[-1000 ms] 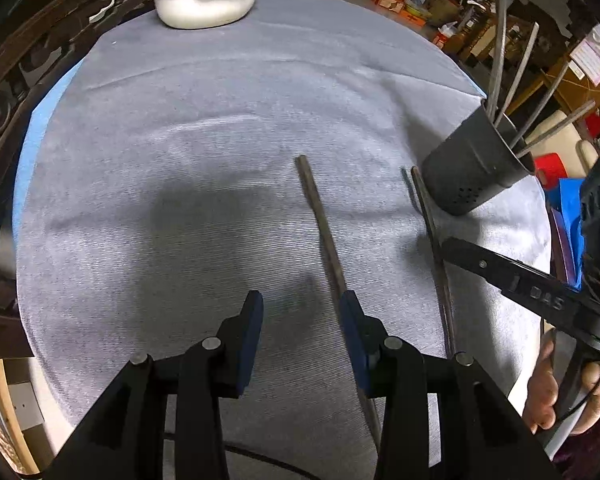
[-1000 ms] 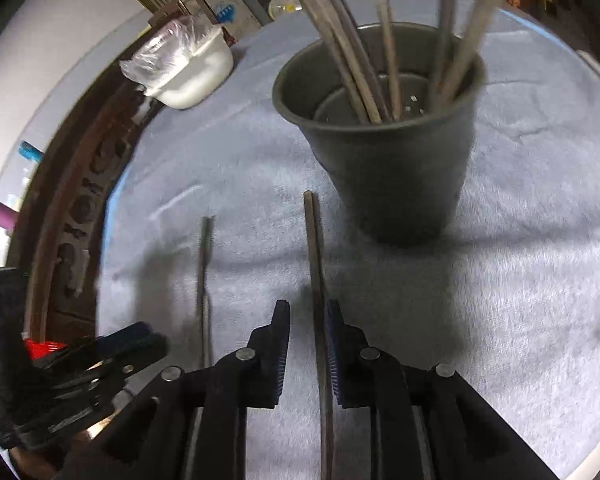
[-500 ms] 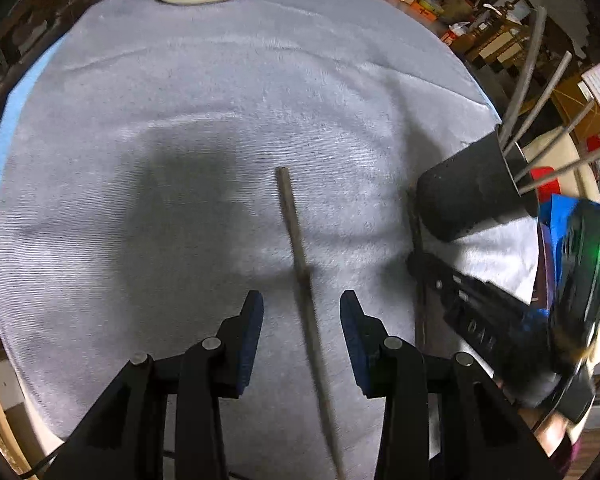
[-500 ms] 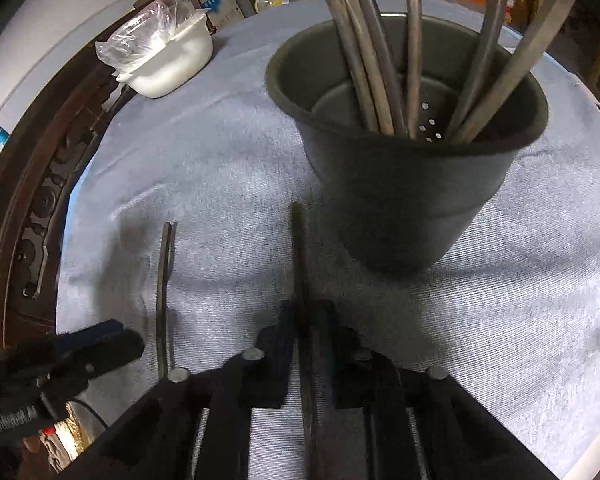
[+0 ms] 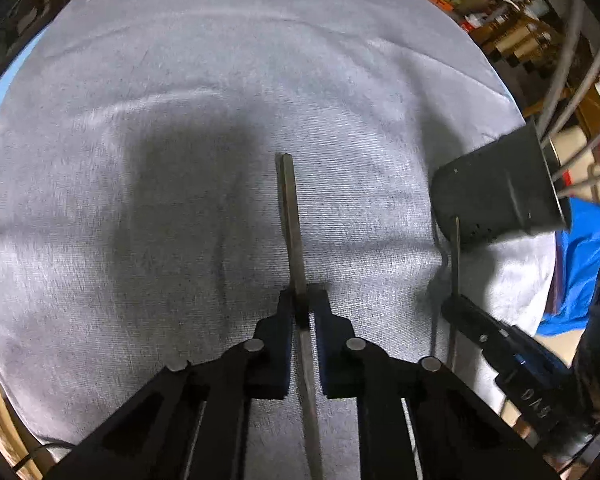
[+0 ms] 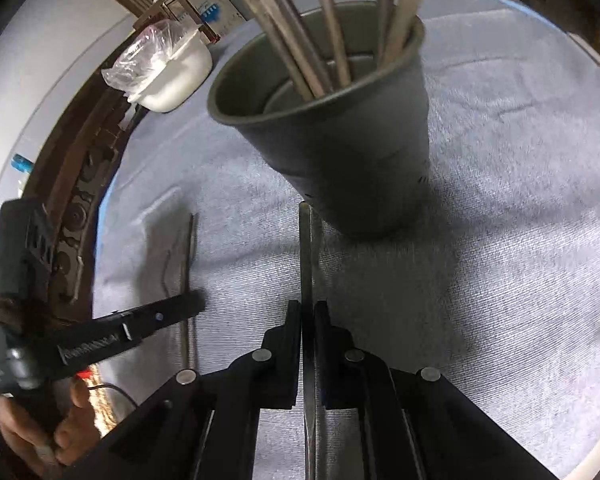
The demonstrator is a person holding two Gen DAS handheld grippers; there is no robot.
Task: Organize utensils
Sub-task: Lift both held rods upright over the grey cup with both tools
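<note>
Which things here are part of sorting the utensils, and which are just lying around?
Part of the job:
left chopstick, in the shut left gripper
right chopstick, in the shut right gripper
cup holding more chopsticks

Just lying about:
white bowl with its plastic bag
grey cloth

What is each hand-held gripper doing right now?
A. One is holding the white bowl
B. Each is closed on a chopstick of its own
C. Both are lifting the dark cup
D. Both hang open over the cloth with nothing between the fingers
B: the left hand-held gripper is pinched on one chopstick, and the right hand-held gripper on the other chopstick beside the dark cup.
</note>
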